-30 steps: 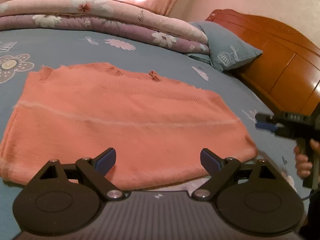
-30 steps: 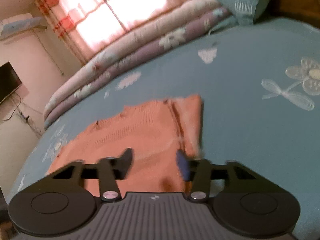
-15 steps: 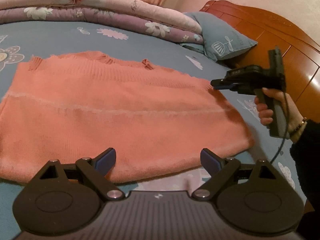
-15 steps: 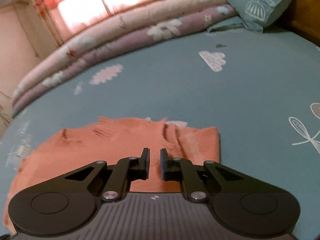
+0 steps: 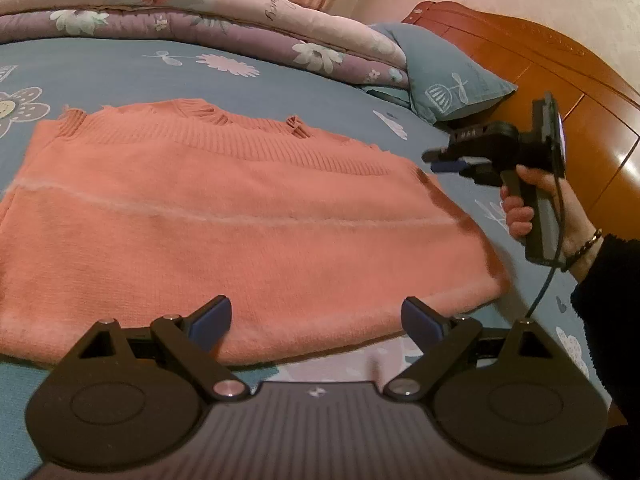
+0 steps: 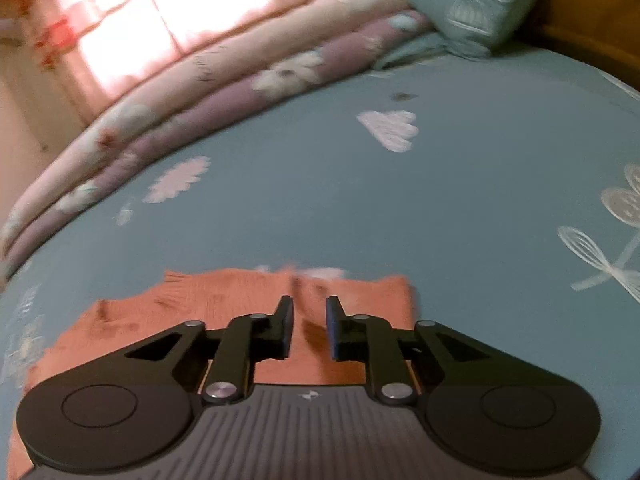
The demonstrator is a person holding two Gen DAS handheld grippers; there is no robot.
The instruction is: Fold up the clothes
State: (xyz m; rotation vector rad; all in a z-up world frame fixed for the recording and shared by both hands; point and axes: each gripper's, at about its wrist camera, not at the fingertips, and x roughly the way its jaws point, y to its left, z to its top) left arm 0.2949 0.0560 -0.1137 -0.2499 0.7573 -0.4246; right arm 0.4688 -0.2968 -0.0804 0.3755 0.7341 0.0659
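The bed (image 5: 280, 80) is the biggest thing here, covered with a blue sheet with white flowers and clouds on it. There is lots of bare sheet past the far edge of the sweater and to its right side.

At the back of the bed lies a long rolled quilt (image 5: 200, 12), pink and purple with flowers. A blue pillow (image 5: 448, 76) sits at its right end, next to the wooden headboard (image 5: 560, 92). A bright window with pink curtains (image 6: 160, 12) is behind the quilt, but it is blurry in the right wrist view.

The orange sweater (image 5: 224, 224) lies flat on the sheet in the middle of the bed. Its far edge is ragged and ribbed, and a pale line runs across it. Its left edge is cut off by the picture, and the near edge is partly hidden behind the left gripper.

The left gripper (image 5: 316, 320) hangs over the near edge of the sweater, its fingers spread wide with nothing between them.

The right gripper (image 5: 434, 160) is held by a hand (image 5: 536, 204) just beside the far right corner of the sweater. Its fingers (image 6: 285, 328) are close together and opening, with only a small gap and nothing pinched in it. Whether they touch the sweater is hard to tell.
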